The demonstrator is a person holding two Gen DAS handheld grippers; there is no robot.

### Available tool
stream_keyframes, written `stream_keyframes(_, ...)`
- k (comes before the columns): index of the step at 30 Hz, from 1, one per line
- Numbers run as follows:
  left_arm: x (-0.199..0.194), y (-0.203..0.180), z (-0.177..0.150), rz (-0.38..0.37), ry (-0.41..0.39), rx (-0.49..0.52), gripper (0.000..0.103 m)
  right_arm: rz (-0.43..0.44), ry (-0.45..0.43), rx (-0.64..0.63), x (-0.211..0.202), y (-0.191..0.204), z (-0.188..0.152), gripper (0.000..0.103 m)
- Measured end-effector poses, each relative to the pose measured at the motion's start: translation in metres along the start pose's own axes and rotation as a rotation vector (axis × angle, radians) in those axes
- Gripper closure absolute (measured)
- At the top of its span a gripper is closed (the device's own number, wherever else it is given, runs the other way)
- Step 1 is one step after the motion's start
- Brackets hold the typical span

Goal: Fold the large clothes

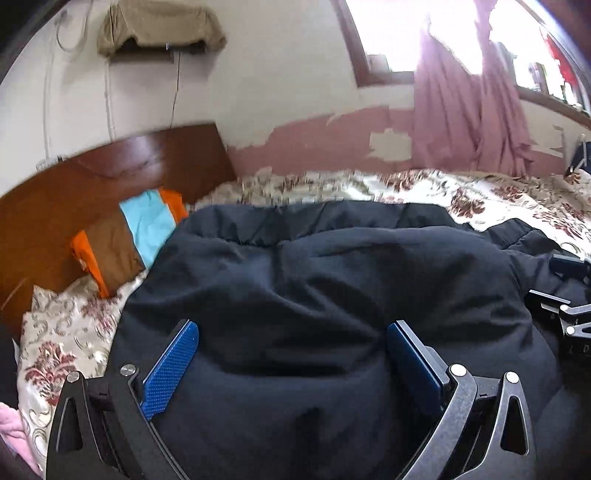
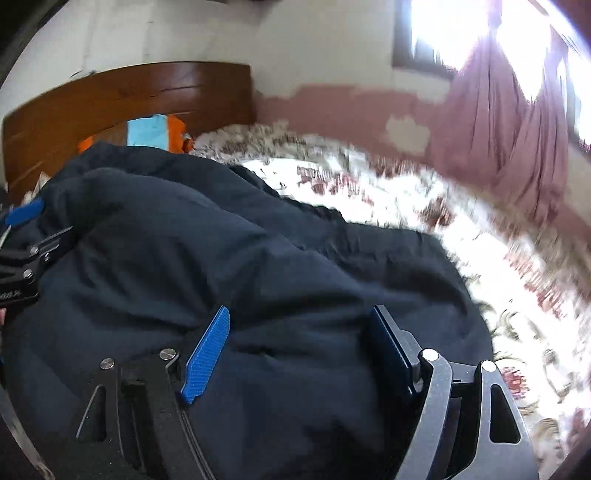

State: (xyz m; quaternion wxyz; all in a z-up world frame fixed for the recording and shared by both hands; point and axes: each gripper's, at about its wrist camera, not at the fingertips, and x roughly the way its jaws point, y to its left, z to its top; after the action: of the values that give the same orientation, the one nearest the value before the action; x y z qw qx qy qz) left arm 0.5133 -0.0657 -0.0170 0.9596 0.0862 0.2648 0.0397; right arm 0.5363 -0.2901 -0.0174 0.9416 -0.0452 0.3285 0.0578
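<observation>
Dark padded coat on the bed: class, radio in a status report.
Both grippers, left and right, spread wide around bunched coat. Coat heaped on floral bedspread. Nothing blocking.

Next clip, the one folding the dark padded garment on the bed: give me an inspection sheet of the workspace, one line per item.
Surface: bed with floral cream-and-maroon bedspread, wooden headboard behind it.
Job's things: bulky dark navy padded garment, bunched up over the bedspread.
Clutter: folded orange, brown and light-blue cloth against the headboard; pink fabric at the lower left edge of the left wrist view.
Grippers: left gripper and right gripper each with blue fingers spread wide and garment bulging between them; whether they pinch it is unclear.
Cables: thin dark cord hanging down the wall.
Surroundings: peeling pink-and-white wall, pink curtain at a bright window, cloth-covered wall unit.
</observation>
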Motion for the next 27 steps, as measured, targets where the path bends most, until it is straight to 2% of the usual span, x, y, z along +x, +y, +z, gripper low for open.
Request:
stream_keyframes(4,0.024,0.012,0.003,-0.079,0.123,-0.058,0.000,0.114,0.067,0.135,0.023,-0.022,-0.007,0.030)
stream_keyframes(7,0.029,0.017,-0.003,-0.119,0.147,-0.082,0.000,0.151,0.074,0.152,0.029,-0.021,-0.019,0.029)
stream_keyframes(12,0.031,0.015,-0.013,-0.111,0.132,-0.077,0.000,0.158,0.063,0.147,0.036,-0.017,-0.031,0.028)
stream_keyframes(27,0.031,0.011,-0.013,-0.103,0.125,-0.069,0.000,0.165,0.064,0.152,0.043,-0.021,-0.028,0.028)
